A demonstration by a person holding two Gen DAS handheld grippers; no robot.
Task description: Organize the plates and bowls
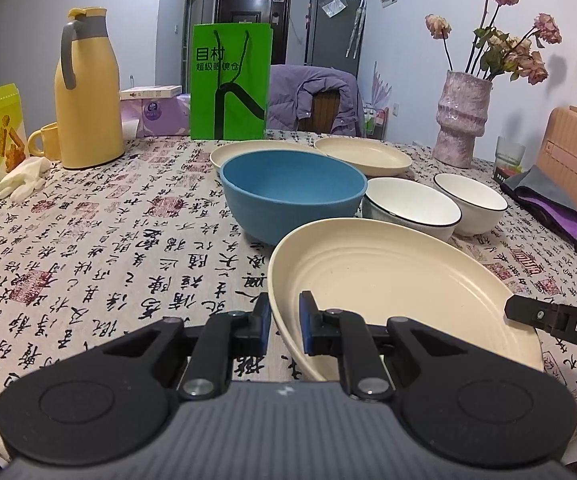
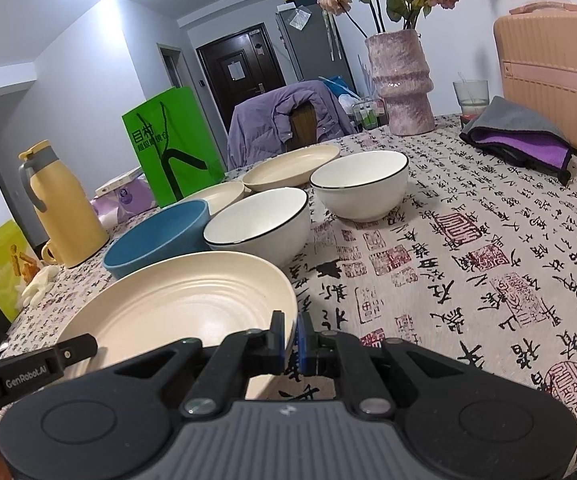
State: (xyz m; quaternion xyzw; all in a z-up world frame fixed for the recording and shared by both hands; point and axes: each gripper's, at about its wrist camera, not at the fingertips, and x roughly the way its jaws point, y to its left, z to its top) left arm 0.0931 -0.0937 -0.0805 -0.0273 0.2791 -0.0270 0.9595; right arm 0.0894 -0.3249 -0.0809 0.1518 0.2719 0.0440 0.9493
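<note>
Both claws grasp one cream plate (image 1: 388, 280) by opposite rims: left claw (image 1: 284, 320), right claw (image 2: 290, 336). Beyond on the table (image 1: 108, 240): one blue bowl (image 1: 292, 192), two white bowls (image 1: 412, 204), two more cream plates (image 1: 362, 154).

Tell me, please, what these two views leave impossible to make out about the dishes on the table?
- Left wrist view: the far left cream plate is mostly hidden behind the blue bowl.
- Both views: the near edge of the held cream plate is covered by the claw bodies.
- Whether that plate touches the tablecloth cannot be told.
</note>
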